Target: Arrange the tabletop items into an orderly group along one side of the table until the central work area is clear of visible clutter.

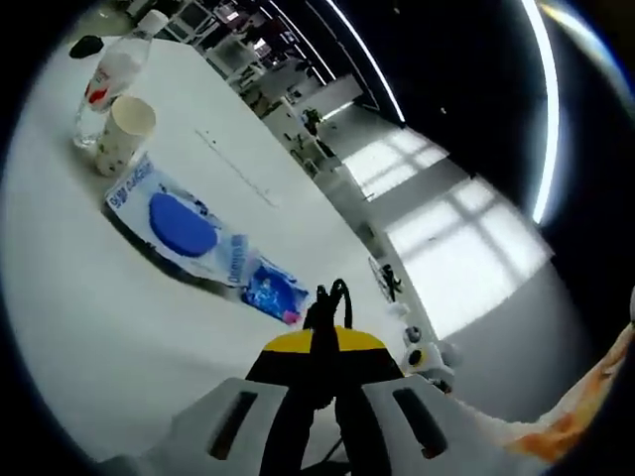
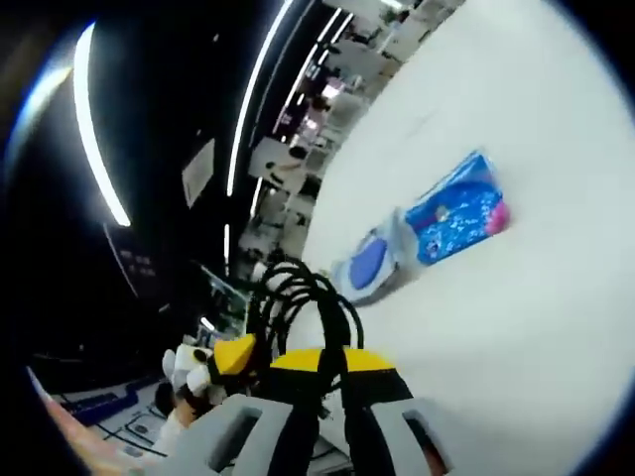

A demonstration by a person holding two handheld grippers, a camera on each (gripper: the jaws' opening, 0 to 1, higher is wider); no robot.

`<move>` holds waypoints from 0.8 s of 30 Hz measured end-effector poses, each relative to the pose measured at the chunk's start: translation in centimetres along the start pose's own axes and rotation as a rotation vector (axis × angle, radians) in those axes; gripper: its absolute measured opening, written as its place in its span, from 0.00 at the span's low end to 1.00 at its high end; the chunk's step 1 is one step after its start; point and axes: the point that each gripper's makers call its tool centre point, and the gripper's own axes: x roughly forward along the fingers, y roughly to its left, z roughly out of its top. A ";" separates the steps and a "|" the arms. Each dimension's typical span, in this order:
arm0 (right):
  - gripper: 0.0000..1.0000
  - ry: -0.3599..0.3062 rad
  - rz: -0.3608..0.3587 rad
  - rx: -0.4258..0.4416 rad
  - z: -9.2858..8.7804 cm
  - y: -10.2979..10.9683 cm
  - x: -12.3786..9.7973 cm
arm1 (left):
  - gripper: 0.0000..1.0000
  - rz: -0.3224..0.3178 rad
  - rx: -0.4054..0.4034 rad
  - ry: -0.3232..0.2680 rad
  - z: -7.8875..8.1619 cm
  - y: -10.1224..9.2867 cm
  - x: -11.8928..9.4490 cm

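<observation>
Left claw clenched on black cable; right claw clenched on cable loops. Upper left on tabletop: bottle, paper cup, blue packets.

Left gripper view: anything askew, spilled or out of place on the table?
Nothing spilled or damaged. The water bottle and paper cup stand together near the far end. The wipes pack and small blue packet lie loose across the middle of the table, not yet grouped along a side.
</observation>
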 end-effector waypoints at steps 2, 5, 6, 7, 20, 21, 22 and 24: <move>0.01 0.020 -0.037 -0.045 -0.1 -0.4 -0.1 | 0.01 0.018 -0.007 0.024 -0.7 0.4 0.2; 0.01 0.031 -0.102 -0.122 0.2 -1.3 -0.4 | 0.01 0.061 0.013 0.084 -2.3 1.6 0.8; 0.01 0.025 -0.105 -0.120 0.5 -1.3 -0.5 | 0.01 0.074 0.017 0.107 -2.9 1.9 1.0; 0.00 0.020 -0.112 -0.120 0.8 -1.6 -0.5 | 0.01 0.080 0.013 0.124 -3.3 2.0 1.2; 0.00 0.001 -0.262 -0.205 3.7 -6.1 -0.3 | 0.00 0.135 0.066 0.283 -5.7 4.1 6.5; 0.00 -0.001 -0.271 -0.209 4.0 -6.7 -0.1 | 0.00 0.140 0.089 0.291 -5.7 4.3 6.7; 0.00 -0.001 -0.278 -0.216 4.1 -7.0 0.0 | 0.00 0.144 0.099 0.298 -5.7 4.3 7.0; 0.00 0.001 -0.305 -0.232 4.2 -7.6 -0.1 | 0.00 0.143 0.109 0.306 -5.8 4.5 7.6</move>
